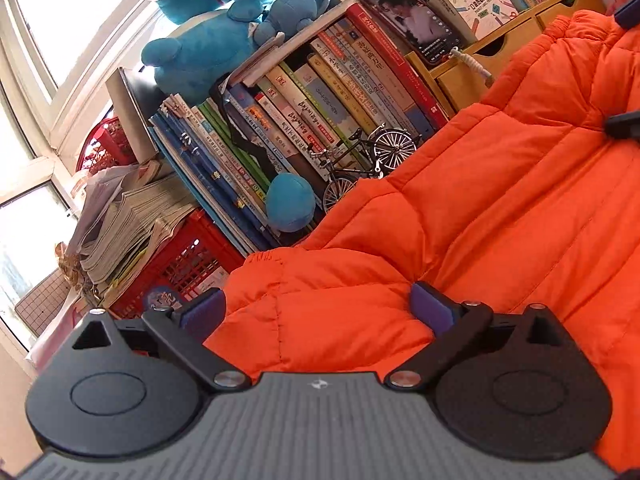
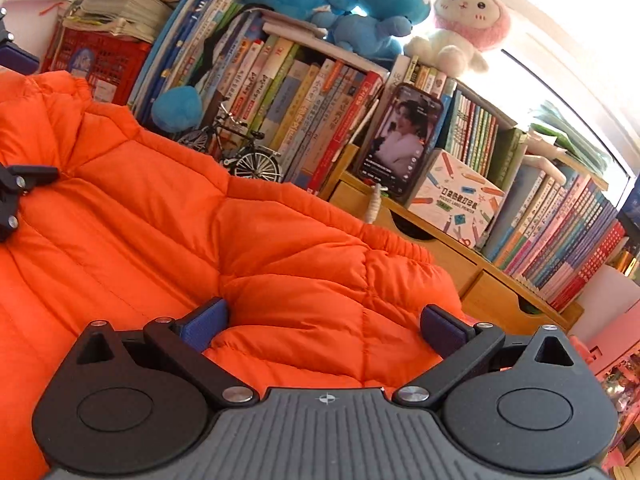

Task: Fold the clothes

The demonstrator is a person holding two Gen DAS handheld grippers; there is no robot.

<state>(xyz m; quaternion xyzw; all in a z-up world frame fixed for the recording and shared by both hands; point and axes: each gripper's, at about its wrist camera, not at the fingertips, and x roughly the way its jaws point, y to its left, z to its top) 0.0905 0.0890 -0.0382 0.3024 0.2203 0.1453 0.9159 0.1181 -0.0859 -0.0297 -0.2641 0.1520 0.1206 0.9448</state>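
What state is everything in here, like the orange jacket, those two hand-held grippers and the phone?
Orange puffer jacket: spread out flat, not yet folded.
Left hand-held gripper: open, straddling a jacket sleeve.
Right hand-held gripper: open, straddling the other sleeve.
Phone: propped upright against books, screen lit.
Model bicycle: standing upright behind the jacket.

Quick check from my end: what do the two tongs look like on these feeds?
Both match. The left tongs and right tongs have black linkage arms with silver pivot screws, round black discs either side, blue-purple textured pads, and a ribbed grey body bearing a small compass-like mark. No cables or sleeves show.
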